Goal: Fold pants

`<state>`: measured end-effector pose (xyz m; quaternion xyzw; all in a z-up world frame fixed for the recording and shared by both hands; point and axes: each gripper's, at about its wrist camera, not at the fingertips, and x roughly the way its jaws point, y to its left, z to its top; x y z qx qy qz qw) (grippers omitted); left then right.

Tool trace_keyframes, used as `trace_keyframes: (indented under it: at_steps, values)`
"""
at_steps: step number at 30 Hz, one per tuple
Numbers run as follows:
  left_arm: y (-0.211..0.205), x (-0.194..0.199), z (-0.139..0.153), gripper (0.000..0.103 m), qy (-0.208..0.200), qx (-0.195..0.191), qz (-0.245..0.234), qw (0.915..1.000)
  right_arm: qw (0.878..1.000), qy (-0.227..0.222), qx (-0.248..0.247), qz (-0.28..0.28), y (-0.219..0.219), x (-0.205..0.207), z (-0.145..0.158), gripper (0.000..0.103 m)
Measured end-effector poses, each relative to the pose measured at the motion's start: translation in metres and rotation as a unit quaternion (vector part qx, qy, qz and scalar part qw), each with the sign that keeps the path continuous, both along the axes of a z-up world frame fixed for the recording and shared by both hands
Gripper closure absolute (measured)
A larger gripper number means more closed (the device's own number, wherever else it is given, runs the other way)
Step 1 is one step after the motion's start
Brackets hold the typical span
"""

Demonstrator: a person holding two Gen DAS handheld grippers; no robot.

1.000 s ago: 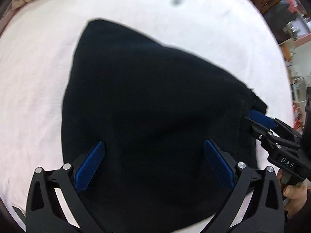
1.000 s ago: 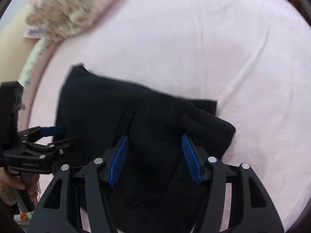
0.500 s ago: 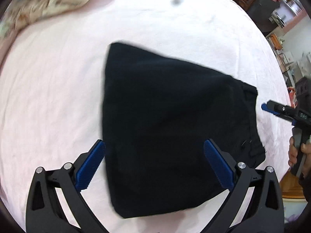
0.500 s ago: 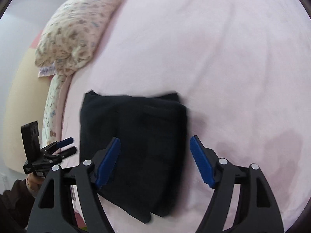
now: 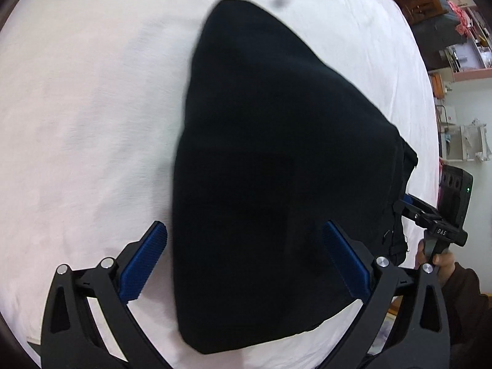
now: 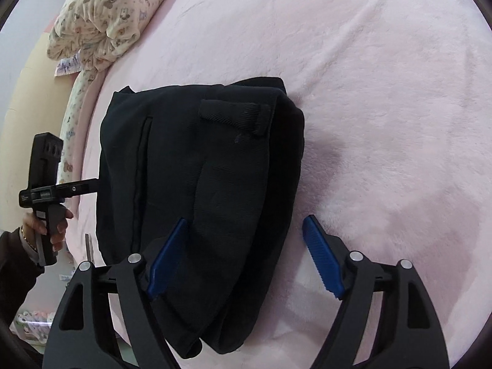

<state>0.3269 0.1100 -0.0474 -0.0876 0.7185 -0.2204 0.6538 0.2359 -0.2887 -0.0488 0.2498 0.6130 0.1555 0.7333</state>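
The black pants (image 5: 276, 184) lie folded into a compact bundle on the pink bed sheet (image 5: 86, 129). In the right wrist view the pants (image 6: 209, 178) show a belt loop and a pocket seam on top. My left gripper (image 5: 244, 258) is open, its blue pads either side of the bundle's near end, just above it. My right gripper (image 6: 244, 255) is open, its left pad over the fabric's right edge, its right pad over bare sheet. Each gripper shows in the other's view, at the pants' edge: the right gripper (image 5: 409, 203) and the left gripper (image 6: 89, 184).
A teddy-print quilt (image 6: 113, 12) is bunched at the head of the bed (image 6: 384, 92). Shelves and furniture (image 5: 455, 46) stand beyond the bed's far side. The bed edge runs near the left hand (image 6: 52, 224).
Both grippers came back in closer over the folded pants after pulling away half a second ago. The pants lie still in the same folded shape.
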Motion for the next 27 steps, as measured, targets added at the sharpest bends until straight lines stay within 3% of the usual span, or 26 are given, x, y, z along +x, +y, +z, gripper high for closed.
trace_keyframes:
  at_steps: [6,8,9,14,19,22,27]
  values:
    - [-0.033,0.008,-0.020,0.002,0.026,-0.017,0.003,0.9995,0.998,-0.005,0.033,0.054,0.013,-0.004,0.002,0.022]
    - [-0.029,0.009,-0.019,0.002,0.033,-0.040,0.011,0.9986,0.997,-0.014,0.023,0.065,0.016,-0.007,0.003,0.021]
    - [-0.016,0.011,-0.014,0.002,0.038,-0.055,0.017,0.9977,0.998,-0.015,0.029,0.061,0.014,-0.007,0.002,0.022]
    - [-0.031,0.011,-0.020,0.002,0.054,-0.097,0.035,0.9932,0.999,-0.024,0.035,0.025,0.007,-0.008,-0.006,0.021]
    - [-0.019,0.016,-0.027,0.002,0.069,-0.126,0.064,0.9875,0.992,-0.017,0.124,0.024,0.002,-0.009,-0.007,0.021]
    - [-0.016,0.015,-0.028,0.002,0.068,-0.153,0.057,0.9842,0.994,-0.018,0.106,0.031,0.001,-0.009,-0.013,0.021]
    - [-0.023,0.012,-0.034,0.002,0.055,-0.137,0.040,0.9883,0.993,-0.042,0.098,0.046,0.008,-0.009,-0.010,0.014]
